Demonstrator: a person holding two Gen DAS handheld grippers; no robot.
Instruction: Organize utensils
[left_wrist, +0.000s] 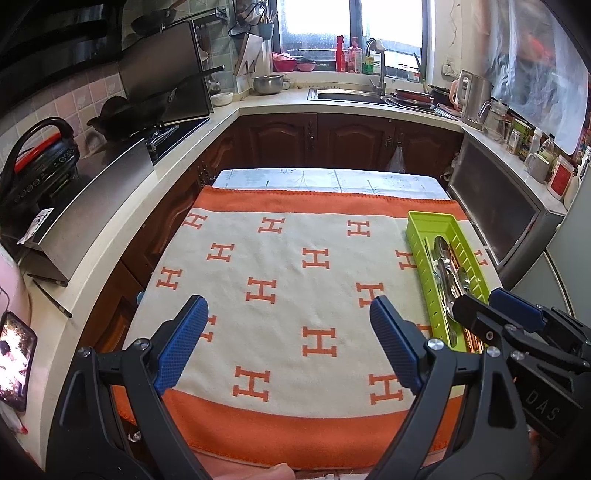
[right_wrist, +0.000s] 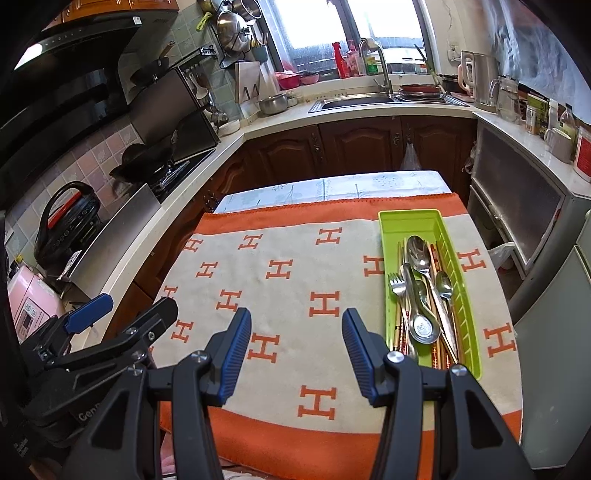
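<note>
A lime-green slotted tray (right_wrist: 410, 219) lies on the right side of an orange and cream H-patterned blanket (right_wrist: 295, 280). In it are a large steel spoon (right_wrist: 419, 253), a fork (right_wrist: 396, 284), a soup spoon (right_wrist: 423, 326), a smaller spoon and several chopsticks (right_wrist: 397, 328). My right gripper (right_wrist: 296, 313) hovers open over the bare blanket just left of the tray's near end, with nothing between its fingers. My left gripper (left_wrist: 286, 301) is open wide over the blanket's middle, also empty. In the left wrist view the tray (left_wrist: 430, 221) sits to the right, its near end hidden behind the right gripper (left_wrist: 480, 301).
A counter with a stove and black wok (left_wrist: 122, 118) runs along the left. A sink (left_wrist: 351, 96) is at the back under the window. A grey cabinet (left_wrist: 506, 210) and a fridge stand close on the right. A lit phone (left_wrist: 14, 362) lies on the left counter.
</note>
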